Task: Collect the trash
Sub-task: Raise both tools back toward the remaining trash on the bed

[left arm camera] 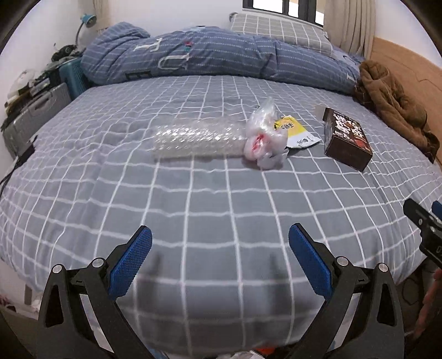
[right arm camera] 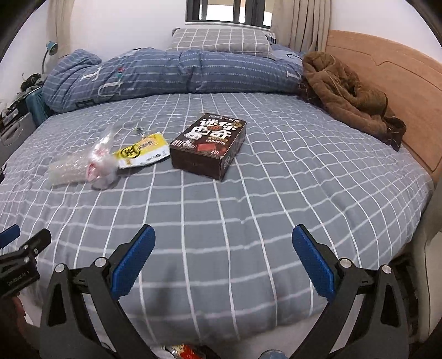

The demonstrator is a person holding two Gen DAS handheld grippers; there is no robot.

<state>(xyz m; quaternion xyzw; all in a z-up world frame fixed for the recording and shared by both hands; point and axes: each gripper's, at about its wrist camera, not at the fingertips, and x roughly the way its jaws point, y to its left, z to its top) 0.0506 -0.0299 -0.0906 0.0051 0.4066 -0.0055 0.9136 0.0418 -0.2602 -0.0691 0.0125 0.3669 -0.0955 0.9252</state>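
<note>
- Left wrist view: left gripper (left arm camera: pixel 220 252) was held wide apart, empty, above the bed (left arm camera: pixel 193 210).
- Bubble wrap (left arm camera: pixel 193 139), plastic bag (left arm camera: pixel 263 140), yellow packet (left arm camera: pixel 297 132) and brown box (left arm camera: pixel 347 138) were seen mid-bed.
- Right gripper (right arm camera: pixel 223 252) was likewise spread wide, empty.

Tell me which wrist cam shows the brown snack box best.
Right wrist: the brown box sits near centre, with its printed top and two sides clear. In the left wrist view the same box lies off to the right, with its print harder to read.

Home bedroom — bed (right arm camera: pixel 248 198), pillow (right arm camera: pixel 218 40), duvet (right arm camera: pixel 165 71) — curtains (right arm camera: pixel 309 24).
</note>
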